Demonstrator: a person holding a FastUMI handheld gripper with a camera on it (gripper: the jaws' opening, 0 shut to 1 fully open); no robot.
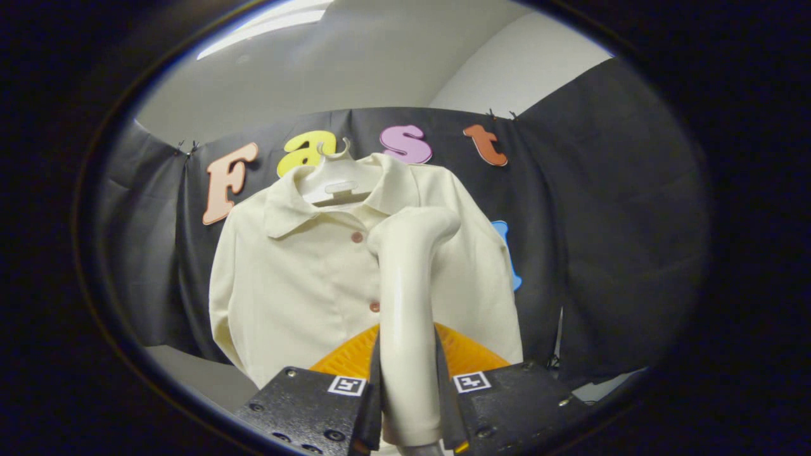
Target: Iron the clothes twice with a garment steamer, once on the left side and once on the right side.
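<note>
We find the gripper (408, 405) jaws clenched on the handle of the garment steamer (408, 297), which rises upright between them, presumably so its head faces the cloth. Just behind sits an orange ribbed object (469, 351). Beyond, the cream shirt (298, 285) hangs buttoned on a hanger (336, 180), front spread for passes on either side.

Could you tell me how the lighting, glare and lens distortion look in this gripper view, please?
Gripper view: soft overhead light; a glare streak runs down the steamer clamped in the gripper; fisheye bends the wall cloth's top edge; the shirt is evenly lit and sharp.
</note>
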